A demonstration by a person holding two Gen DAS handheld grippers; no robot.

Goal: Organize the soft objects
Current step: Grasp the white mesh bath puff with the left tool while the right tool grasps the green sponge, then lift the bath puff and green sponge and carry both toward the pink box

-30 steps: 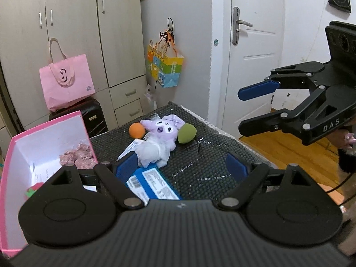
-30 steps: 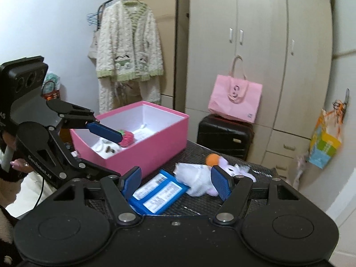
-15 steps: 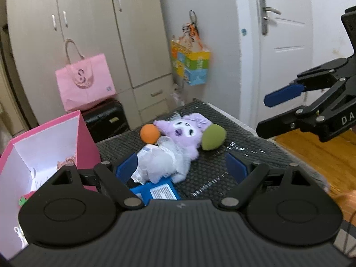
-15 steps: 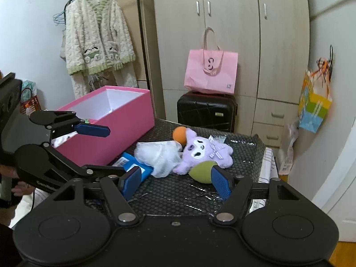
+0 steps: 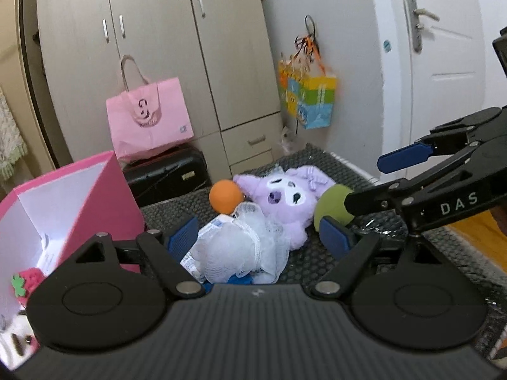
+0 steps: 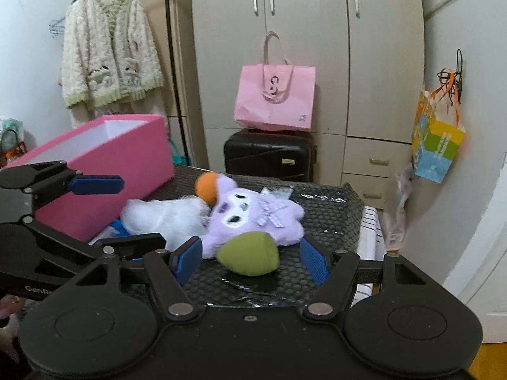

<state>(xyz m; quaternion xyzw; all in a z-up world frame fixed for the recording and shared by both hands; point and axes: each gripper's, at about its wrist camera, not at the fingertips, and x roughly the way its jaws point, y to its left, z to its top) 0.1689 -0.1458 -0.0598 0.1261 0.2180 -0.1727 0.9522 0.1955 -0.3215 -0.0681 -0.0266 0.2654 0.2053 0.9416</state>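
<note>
Black mat [image 6: 332, 218] lies bare right of green sponge [image 6: 250, 253].

Pink bag [image 6: 275, 98] atop black suitcase [image 6: 269, 155]

Both grippers have come down nearer the toys; the left gripper [image 5: 259, 237] narrowed slightly (nothing gripped).

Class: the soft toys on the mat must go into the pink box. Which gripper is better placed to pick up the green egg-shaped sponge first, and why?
Right. The right gripper is open with the green sponge directly between its fingers; the left gripper faces the white mesh puff.
</note>
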